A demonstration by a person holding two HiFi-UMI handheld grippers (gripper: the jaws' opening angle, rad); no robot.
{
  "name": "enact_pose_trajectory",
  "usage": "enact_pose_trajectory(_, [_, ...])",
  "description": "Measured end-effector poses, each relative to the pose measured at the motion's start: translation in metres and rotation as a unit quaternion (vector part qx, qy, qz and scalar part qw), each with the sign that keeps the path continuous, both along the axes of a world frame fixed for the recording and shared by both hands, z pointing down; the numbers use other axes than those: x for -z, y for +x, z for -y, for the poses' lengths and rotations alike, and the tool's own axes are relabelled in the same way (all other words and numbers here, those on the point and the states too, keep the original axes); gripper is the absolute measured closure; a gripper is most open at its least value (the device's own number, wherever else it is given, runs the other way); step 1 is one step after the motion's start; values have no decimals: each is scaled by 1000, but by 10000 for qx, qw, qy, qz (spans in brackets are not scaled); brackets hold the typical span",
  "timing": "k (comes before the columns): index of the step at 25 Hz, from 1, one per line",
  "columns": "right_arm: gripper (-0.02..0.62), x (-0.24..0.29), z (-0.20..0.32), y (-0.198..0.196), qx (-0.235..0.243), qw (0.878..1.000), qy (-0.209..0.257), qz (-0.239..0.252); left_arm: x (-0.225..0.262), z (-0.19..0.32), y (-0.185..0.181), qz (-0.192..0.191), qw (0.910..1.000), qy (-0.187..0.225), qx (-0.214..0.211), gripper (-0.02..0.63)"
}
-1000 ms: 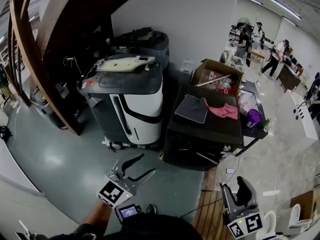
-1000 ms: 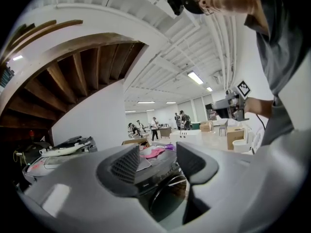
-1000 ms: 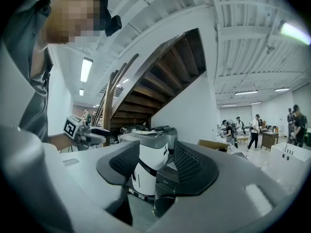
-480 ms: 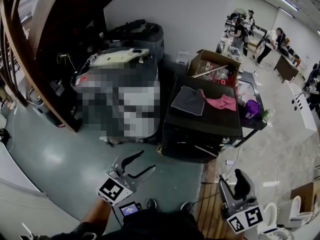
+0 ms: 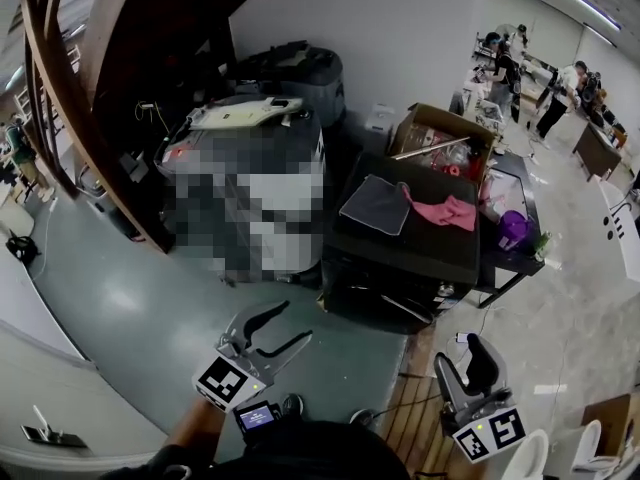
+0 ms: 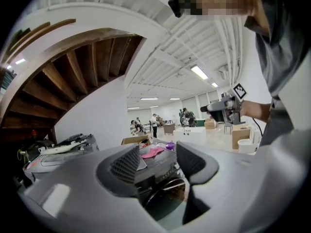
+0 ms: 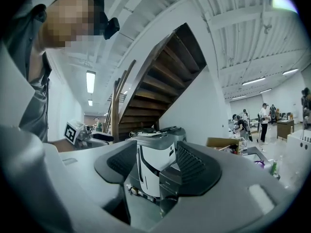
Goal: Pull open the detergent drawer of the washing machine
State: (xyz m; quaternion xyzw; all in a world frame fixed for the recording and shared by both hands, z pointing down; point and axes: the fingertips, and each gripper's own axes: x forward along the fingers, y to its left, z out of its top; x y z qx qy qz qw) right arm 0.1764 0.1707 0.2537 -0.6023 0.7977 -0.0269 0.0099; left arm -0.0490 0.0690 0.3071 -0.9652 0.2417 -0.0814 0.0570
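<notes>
The washing machine (image 5: pixel 400 268), a dark cabinet, stands on the floor beside a white-and-grey machine (image 7: pixel 155 166) and in front of a cardboard box (image 5: pixel 440 143). Its detergent drawer cannot be made out at this range. A grey cloth (image 5: pixel 377 204) lies toward the left edge of its top, and a pink cloth (image 5: pixel 445 211) lies touching it, toward the right edge. The left gripper (image 5: pixel 297 325) and the right gripper (image 5: pixel 478 353) are both well apart from the washing machine. Each has its jaws spread with nothing between them.
</notes>
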Motion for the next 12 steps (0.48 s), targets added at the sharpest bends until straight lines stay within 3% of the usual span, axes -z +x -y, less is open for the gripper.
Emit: enact_pose_trajectory(12, [359,-9,-3,68,533,9984,65,188,9,-31,60,255,9984,23,510,325])
